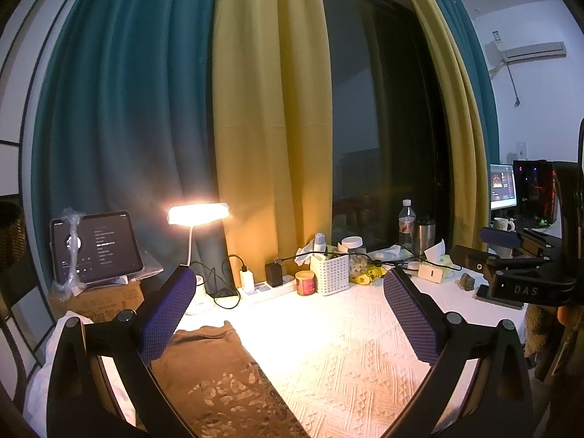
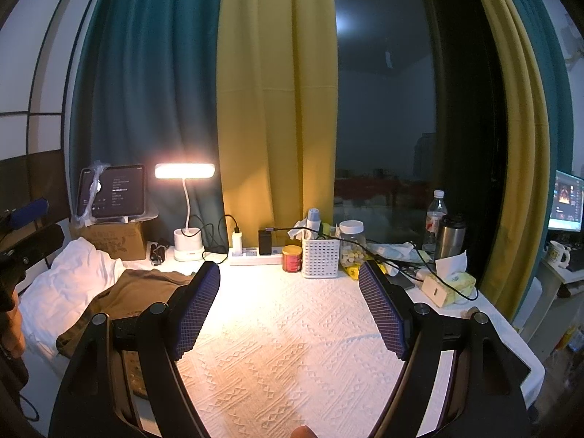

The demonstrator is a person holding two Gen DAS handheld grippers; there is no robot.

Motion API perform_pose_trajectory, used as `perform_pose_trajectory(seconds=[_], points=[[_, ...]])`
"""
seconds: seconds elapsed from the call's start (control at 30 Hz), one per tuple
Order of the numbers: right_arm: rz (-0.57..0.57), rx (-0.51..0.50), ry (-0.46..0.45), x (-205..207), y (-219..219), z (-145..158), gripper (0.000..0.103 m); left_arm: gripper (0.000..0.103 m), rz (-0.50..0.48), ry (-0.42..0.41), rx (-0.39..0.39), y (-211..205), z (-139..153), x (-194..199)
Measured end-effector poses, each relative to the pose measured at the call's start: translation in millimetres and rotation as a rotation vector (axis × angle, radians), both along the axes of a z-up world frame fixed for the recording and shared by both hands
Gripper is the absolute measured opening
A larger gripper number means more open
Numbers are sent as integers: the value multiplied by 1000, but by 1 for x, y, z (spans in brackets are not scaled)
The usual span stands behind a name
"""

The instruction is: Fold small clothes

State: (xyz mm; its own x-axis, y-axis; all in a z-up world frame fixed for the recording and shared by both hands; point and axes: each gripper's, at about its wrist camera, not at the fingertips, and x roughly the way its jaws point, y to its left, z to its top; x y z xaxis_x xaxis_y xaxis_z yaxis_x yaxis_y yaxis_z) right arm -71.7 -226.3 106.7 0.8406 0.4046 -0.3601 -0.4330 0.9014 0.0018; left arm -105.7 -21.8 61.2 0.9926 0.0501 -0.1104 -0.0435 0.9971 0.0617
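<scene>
A brown garment with a pale print [image 1: 222,376] lies on the white textured table cover [image 1: 343,357], at the left; it also shows in the right wrist view [image 2: 131,292]. A white garment [image 2: 65,288] lies crumpled beside it, further left. My left gripper [image 1: 288,299] is open and empty, held above the brown garment's right edge. My right gripper [image 2: 290,284] is open and empty, above the bare cover to the right of the garment. The right gripper also shows at the right edge of the left wrist view [image 1: 511,266].
Along the back stand a lit desk lamp [image 2: 184,171], a tablet on a cardboard box [image 2: 113,193], a power strip [image 2: 255,255], a red tin [image 2: 292,259], a white basket [image 2: 321,261], a jar, bottles [image 2: 436,215] and tissues. Curtains and a dark window rise behind.
</scene>
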Motion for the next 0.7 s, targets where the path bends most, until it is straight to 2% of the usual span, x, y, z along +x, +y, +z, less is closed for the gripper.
perform_pose_trajectory(seconds=[0.5,0.7], points=[[-1,-1,1,0,2,0,81,101,-18,10,-4,1,-1,1],[2,-4,5,0,0,-4,81,101,-42,53,-60,8,-2,5]])
